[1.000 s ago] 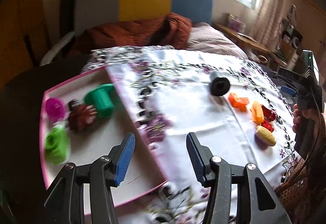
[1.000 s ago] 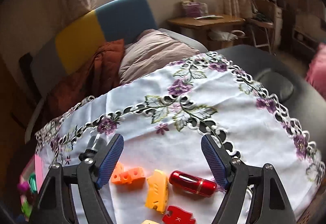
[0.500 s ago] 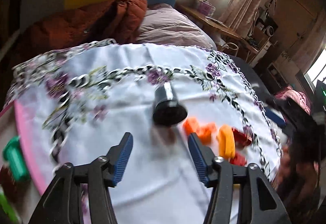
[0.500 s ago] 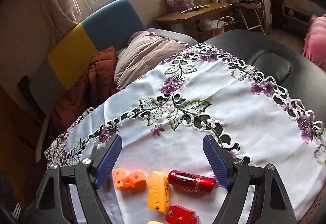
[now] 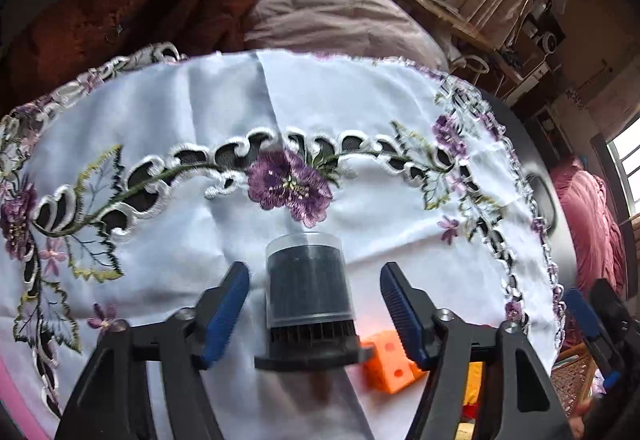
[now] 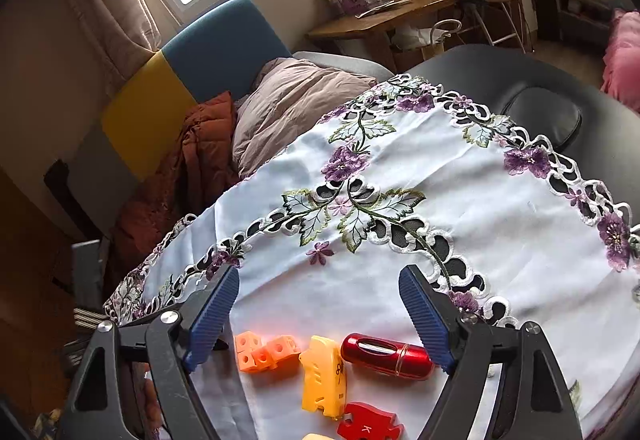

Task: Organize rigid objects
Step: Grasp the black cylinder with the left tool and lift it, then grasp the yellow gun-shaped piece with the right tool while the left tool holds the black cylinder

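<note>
A black ribbed cylinder with a clear cap [image 5: 306,288] lies on the white embroidered tablecloth [image 5: 200,248]. It sits between the fingers of my left gripper [image 5: 314,272], whose jaws are closing; a gap still shows on each side of it. An orange block [image 5: 390,364] lies just right of it. My right gripper [image 6: 318,276] hovers open over a row of small pieces: orange cubes [image 6: 266,354], a yellow piece [image 6: 322,376], a red capsule [image 6: 386,354] and a red puzzle piece [image 6: 366,426]. Nothing is between its fingers.
The pink tray's rim [image 5: 16,408] shows at the lower left of the left wrist view. Behind the table lie a rust blanket [image 5: 140,8] and a mauve pillow [image 5: 332,16]. The dark table edge [image 6: 560,88] curves at the right.
My left gripper has swung right from the pink tray and come down around the black cylinder, with its jaws narrower. The right gripper has stayed over the small pieces.
</note>
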### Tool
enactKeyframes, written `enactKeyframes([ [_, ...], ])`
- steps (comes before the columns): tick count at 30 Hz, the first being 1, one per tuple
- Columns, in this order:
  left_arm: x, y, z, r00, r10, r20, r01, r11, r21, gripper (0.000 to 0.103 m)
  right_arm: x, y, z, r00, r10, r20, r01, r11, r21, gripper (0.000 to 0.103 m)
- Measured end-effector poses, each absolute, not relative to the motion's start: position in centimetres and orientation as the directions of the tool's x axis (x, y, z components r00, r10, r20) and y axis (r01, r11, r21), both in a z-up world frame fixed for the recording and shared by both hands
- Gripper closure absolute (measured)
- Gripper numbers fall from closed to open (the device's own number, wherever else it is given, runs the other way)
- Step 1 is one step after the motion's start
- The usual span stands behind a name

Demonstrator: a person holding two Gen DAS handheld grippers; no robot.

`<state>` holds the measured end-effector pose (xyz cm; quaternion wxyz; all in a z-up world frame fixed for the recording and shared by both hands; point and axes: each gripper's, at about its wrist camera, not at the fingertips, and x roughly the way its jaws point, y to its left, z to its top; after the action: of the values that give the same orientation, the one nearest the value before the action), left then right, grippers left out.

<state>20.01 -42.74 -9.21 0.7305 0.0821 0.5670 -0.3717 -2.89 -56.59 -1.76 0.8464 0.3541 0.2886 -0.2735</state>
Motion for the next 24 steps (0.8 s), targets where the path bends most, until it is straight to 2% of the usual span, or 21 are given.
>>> enactKeyframes([
  [1, 19.9, -42.9, -9.9, 0.063, -0.428, -0.902, 0.635, 0.714, -0.294, 0.060, -2.9, -56.6, -1.7, 0.683, -0.262, -0.682, 0.669, 0.599, 0.440, 0.020],
  [13, 12.1, -35.1, -6.8, 0.189, -0.491, -0.850, 0.705, 0.671, -0.231, 0.060, -4.0, -57.9, -2.3, 0.682, -0.266, -0.682, 0.694, 0.531, 0.487, 0.020],
  [24, 2.2, -28.3, -7.6, 0.213, -0.508, -0.835, 0.745, 0.637, -0.198, 0.060, -3.7, -57.8, -3.5, 0.638, -0.212, -0.740, 0.714, 0.522, 0.466, 0.020],
])
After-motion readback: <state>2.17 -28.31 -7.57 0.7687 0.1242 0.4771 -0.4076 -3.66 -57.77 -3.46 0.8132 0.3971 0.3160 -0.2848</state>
